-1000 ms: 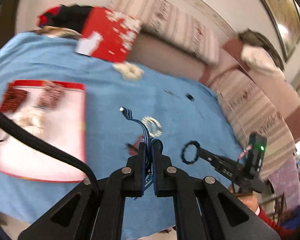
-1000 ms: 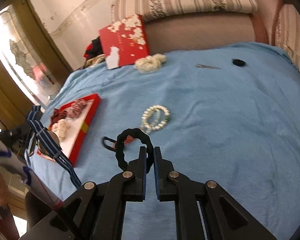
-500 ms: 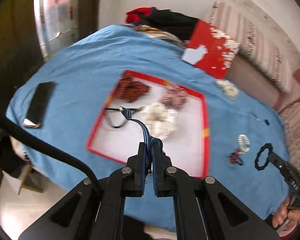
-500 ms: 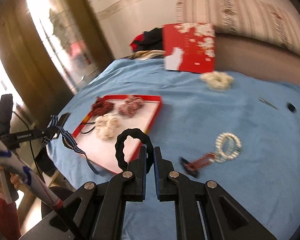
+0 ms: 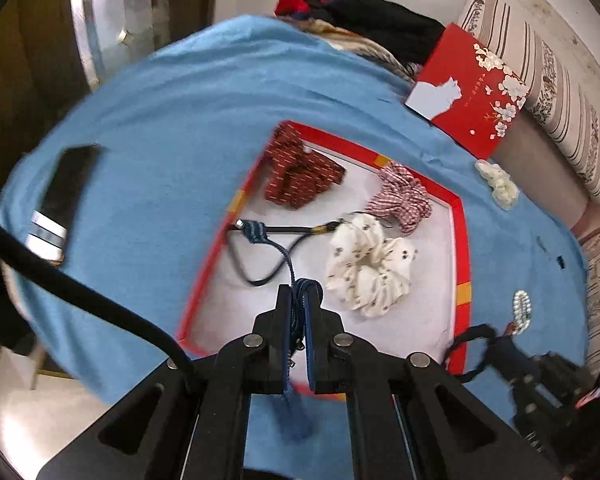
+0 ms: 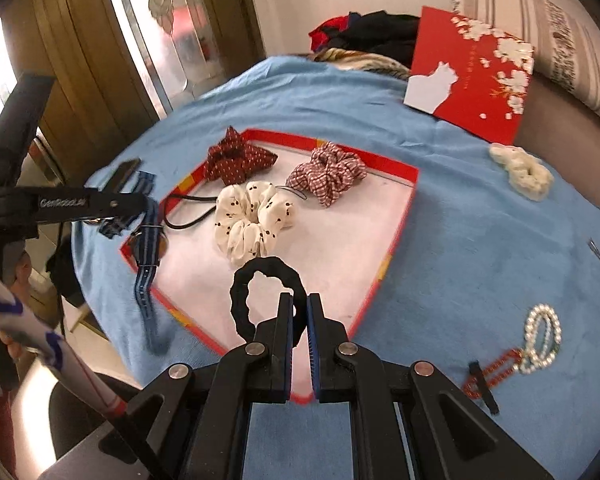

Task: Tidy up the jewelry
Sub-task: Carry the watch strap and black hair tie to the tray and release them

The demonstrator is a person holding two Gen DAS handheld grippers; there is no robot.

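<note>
My left gripper (image 5: 299, 296) is shut on a blue striped watch strap (image 5: 286, 258) and holds it above the near left part of the red-rimmed white tray (image 5: 462, 240). In the right wrist view the strap (image 6: 148, 236) hangs over the tray's left corner. My right gripper (image 6: 299, 304) is shut on a black scrunchie (image 6: 262, 280), above the tray (image 6: 404, 216) near its front edge. In the tray lie a white dotted scrunchie (image 6: 254, 218), a dark red scrunchie (image 6: 236, 162), a checked red scrunchie (image 6: 328, 172) and a thin black cord (image 6: 188, 210).
On the blue cloth lie a pearl clip (image 6: 542, 338) with a red beaded clip (image 6: 496, 372), a cream scrunchie (image 6: 522, 170), a black phone (image 5: 66, 196) and a red box lid (image 6: 474, 74) leaning on the sofa. Clothes (image 6: 364, 36) are piled at the back.
Both grippers have swung left from the open cloth to above the tray, still holding the strap and the black scrunchie. The strap now hangs lower over the tray.
</note>
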